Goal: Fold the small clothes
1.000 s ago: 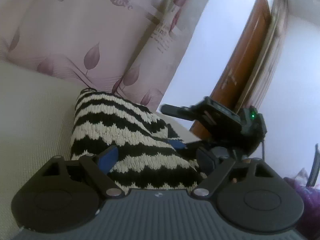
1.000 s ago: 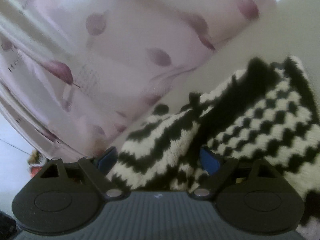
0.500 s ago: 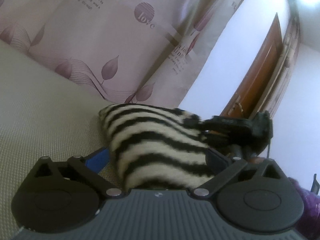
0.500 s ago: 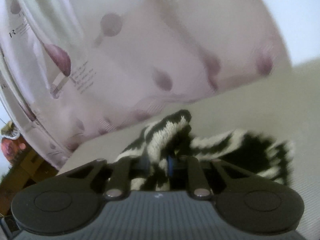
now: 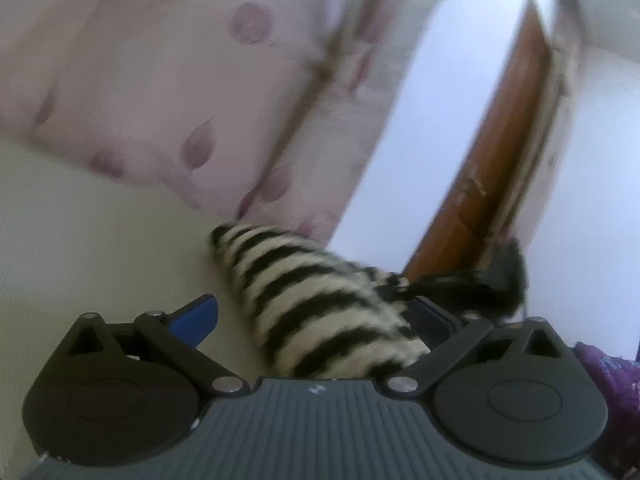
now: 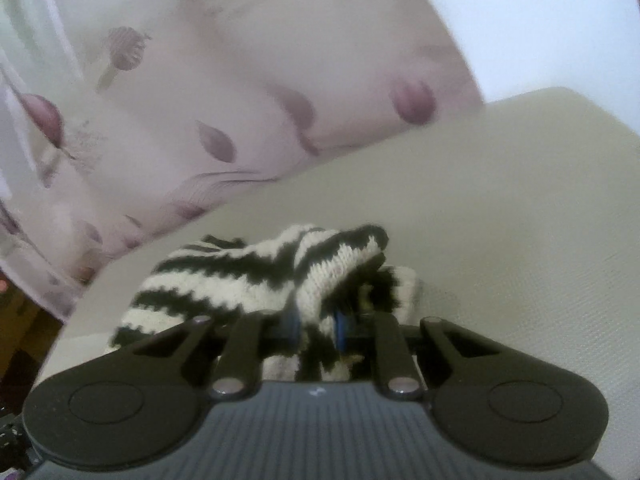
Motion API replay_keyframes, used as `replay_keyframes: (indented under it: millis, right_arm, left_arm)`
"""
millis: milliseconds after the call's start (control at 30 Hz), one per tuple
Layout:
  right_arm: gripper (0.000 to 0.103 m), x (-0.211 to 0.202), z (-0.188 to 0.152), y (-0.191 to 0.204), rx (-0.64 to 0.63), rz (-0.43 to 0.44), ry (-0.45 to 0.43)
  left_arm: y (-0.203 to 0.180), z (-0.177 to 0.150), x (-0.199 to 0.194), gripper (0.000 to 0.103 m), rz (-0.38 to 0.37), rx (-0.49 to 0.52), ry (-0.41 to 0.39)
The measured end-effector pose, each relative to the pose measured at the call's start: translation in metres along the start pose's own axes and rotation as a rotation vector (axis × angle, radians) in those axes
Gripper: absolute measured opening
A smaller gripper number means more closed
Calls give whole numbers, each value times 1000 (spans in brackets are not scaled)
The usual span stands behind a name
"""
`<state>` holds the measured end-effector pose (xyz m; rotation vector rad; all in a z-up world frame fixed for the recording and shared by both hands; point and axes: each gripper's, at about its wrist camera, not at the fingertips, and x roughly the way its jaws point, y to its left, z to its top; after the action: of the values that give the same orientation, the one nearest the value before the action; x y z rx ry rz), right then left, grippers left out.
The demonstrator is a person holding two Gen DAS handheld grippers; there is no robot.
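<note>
A black-and-cream zigzag knit garment lies bunched on the cream table. My left gripper is open, its blue pads wide apart with the knit lying between them. In the right wrist view my right gripper is shut on a fold of the knit garment and holds that edge raised off the table. The right gripper's black body shows blurred at the garment's far right end in the left wrist view.
A pink curtain with purple leaves hangs behind the table and shows in the right wrist view. A brown wooden door stands at the back right. Purple cloth lies at the right edge.
My right gripper closed on a fold of the knit and lifted it. The garment went from spread flat to bunched. My left gripper stayed open and shifted over the knit.
</note>
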<state>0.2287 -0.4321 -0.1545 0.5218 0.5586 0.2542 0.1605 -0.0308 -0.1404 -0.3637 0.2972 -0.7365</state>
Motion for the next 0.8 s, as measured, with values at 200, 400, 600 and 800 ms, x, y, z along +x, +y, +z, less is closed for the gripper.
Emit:
replay_keyframes:
  millis: [200, 400, 600, 800]
  right_arm:
    - [16, 10, -6, -1, 104, 113, -65]
    - [17, 15, -12, -13, 135, 206, -117]
    - [26, -2, -22, -51, 235, 163, -141]
    - [26, -39, 1, -14, 67, 140, -219]
  left_arm:
    - [-42, 26, 30, 90, -117, 96, -33]
    - [-31, 8, 69, 84, -159, 36, 88]
    - [-25, -16, 72, 85, -201, 34, 114]
    - [-21, -26, 71, 88, -227, 43, 106]
